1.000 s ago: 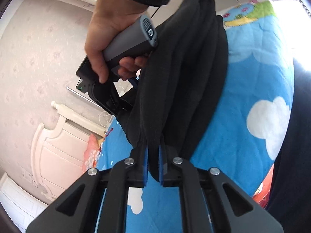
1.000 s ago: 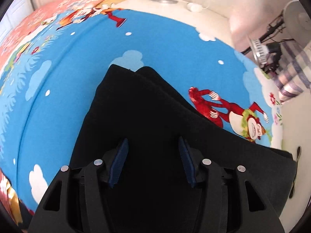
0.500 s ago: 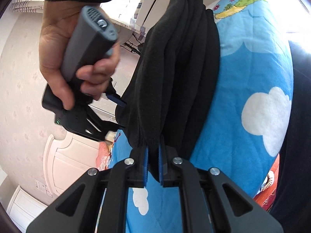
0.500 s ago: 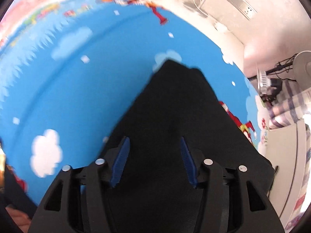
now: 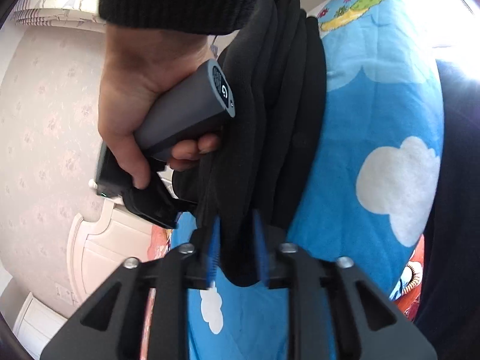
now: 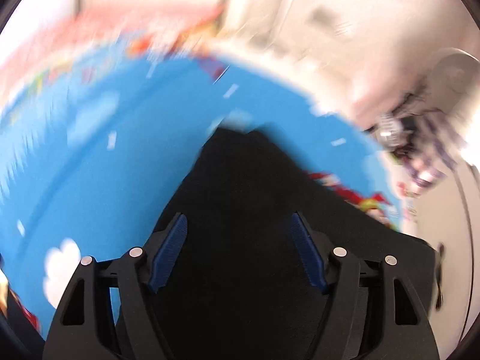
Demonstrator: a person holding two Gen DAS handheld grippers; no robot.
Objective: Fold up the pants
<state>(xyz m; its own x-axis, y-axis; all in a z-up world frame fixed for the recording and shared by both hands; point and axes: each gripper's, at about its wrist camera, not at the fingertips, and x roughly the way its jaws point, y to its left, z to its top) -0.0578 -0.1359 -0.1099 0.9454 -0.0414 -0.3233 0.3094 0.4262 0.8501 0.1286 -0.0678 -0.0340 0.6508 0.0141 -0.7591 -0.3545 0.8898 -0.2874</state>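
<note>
The black pants (image 5: 270,120) lie bunched in folds on the blue cloud-print bed sheet (image 5: 375,120). My left gripper (image 5: 235,240) is at their near end. Its jaws are opening, and a fold of the cloth still hangs between the blue pads without being pinched. A person's hand (image 5: 129,96) holds the grey handle (image 5: 192,114) of the right gripper beside the pants; its fingertips are hidden behind the cloth. In the blurred right wrist view the right gripper (image 6: 240,246) hovers over the flat part of the pants (image 6: 255,195). Its jaws are opening wide with nothing gripped.
A white headboard (image 5: 99,240) and a pale papered wall stand at the left. The person's dark clothing (image 5: 450,210) fills the right edge. A fan (image 6: 456,69) and striped fabric (image 6: 426,165) sit beyond the far side of the sheet (image 6: 90,165).
The left jaws have parted after pinching the pants' fold. The right jaws have spread wider and that gripper has swung upward, away from the cloth.
</note>
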